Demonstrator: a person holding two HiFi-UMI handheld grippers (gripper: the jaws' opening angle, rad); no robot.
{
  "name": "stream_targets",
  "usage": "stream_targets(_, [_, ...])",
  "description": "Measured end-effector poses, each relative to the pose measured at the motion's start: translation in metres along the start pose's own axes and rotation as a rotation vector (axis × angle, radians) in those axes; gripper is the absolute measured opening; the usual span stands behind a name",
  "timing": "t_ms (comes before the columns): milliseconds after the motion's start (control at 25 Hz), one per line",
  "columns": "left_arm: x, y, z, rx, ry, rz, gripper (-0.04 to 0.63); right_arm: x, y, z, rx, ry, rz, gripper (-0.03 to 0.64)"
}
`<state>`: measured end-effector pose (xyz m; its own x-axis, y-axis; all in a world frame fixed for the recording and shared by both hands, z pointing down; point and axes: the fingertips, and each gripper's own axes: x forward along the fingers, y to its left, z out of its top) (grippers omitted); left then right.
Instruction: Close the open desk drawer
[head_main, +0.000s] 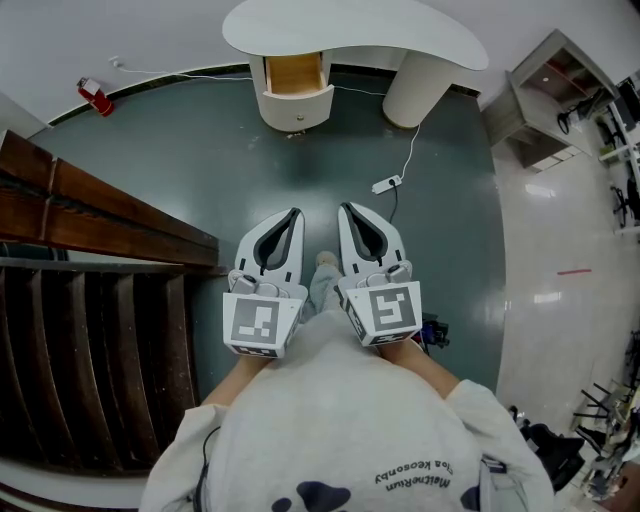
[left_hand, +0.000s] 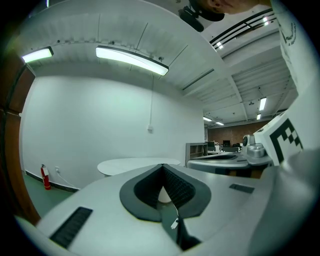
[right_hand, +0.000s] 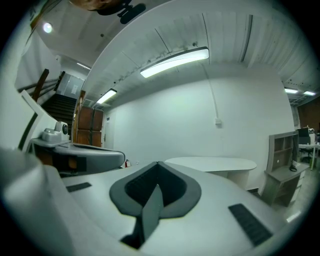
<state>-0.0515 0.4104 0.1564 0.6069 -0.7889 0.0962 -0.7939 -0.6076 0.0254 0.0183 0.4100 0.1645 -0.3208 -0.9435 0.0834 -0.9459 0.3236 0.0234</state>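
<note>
Currently, left gripper (head_main: 294, 214) and right gripper (head_main: 346, 208) jaws sit together, empty; push the stiff, likely light-sliding drawer (head_main: 297, 100) front at 12 o'clock.

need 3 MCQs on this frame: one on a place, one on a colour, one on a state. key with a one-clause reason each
1. Where is the open drawer?
A. Under the left end of the desk
B. On the floor by the staircase
C. Under the desk's right end

2. What colour is the drawer's inside?
A. Black
B. Light wood
C. Red

3. How do the claws stand?
A. Both shut and empty: left claw, right claw
B. Both wide open
C. Right one shut on the drawer's knob

Key:
1 A, the head view shows it pulled out below the top's left end.
2 B, its walls show tan wood behind the white front.
3 A, each gripper view shows the jaws meeting with nothing between them, well short of the desk.
</note>
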Motion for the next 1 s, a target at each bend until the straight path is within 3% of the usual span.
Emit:
stream_targets(320, [0.027,0.017,-0.001,-0.011,-0.005,0.014,0.008,0.032,-0.009,-0.004,0.006,0.004,0.043,0.017])
stream_targets(1000, [0.146,0.066,0.012,-0.017,-0.001,0.1,0.008,0.145,-0.081,0.007,-0.022,-0.015,0.137,0.015])
